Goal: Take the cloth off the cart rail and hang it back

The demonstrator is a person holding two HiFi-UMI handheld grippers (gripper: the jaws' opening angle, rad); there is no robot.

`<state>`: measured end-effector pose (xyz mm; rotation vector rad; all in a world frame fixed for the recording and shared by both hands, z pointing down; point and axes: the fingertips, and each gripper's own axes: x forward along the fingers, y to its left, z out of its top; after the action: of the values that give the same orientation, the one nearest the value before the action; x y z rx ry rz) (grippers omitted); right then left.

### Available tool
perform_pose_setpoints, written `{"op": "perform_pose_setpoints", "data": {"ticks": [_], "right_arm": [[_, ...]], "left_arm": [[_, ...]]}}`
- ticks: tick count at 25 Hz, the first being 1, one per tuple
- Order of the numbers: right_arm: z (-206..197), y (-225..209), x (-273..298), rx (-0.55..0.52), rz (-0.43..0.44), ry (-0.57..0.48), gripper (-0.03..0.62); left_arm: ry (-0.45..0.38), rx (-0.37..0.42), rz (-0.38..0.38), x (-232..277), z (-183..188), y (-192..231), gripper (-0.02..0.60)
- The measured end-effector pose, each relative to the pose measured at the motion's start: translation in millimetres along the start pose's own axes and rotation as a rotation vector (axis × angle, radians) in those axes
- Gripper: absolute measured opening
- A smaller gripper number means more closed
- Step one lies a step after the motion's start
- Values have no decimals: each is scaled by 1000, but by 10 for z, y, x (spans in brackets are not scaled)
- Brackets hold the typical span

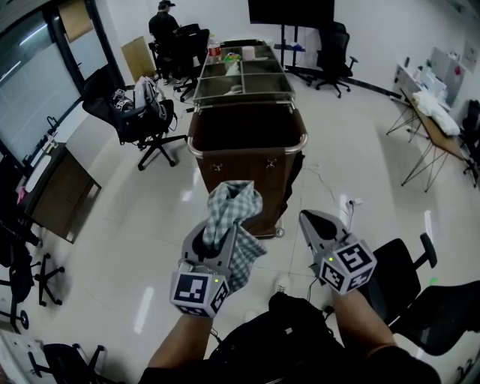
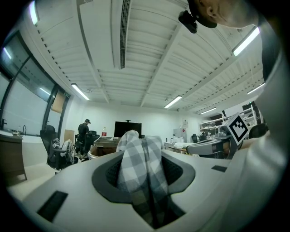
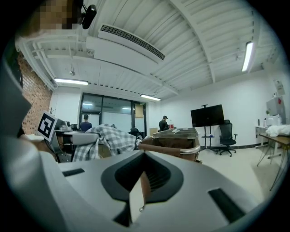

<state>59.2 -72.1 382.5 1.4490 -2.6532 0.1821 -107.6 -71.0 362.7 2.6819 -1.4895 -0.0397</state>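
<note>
Office room, glossy white floor [image 1: 360, 172]; brown cart [image 1: 247, 180] ahead. Left gripper [image 1: 217, 241] jaws narrow, clamped on checked cloth [image 1: 234, 204], held before near cart rail [image 1: 225, 155]; rail contact indeterminable, cloth's lower end hidden behind gripper. Right gripper [image 1: 305, 217] jaws together, empty.

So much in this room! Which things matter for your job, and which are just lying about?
Job: grey-and-white checked cloth, clamped in the left gripper; brown cart with its metal rail; right gripper, shut and empty.
Lying about: black office chair; dark screen on a stand; wooden-topped folding desk.
</note>
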Motion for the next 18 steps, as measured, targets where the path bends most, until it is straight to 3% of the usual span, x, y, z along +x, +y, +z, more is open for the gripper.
{"op": "perform_pose_setpoints", "data": {"ticks": [8, 18], "right_arm": [[38, -407, 329, 14, -1, -5, 14], [328, -1226, 935, 6, 6, -52, 14]], "left_arm": [[-19, 24, 20, 574, 133, 216, 153], [-49, 65, 75, 1612, 322, 593, 153]]}}
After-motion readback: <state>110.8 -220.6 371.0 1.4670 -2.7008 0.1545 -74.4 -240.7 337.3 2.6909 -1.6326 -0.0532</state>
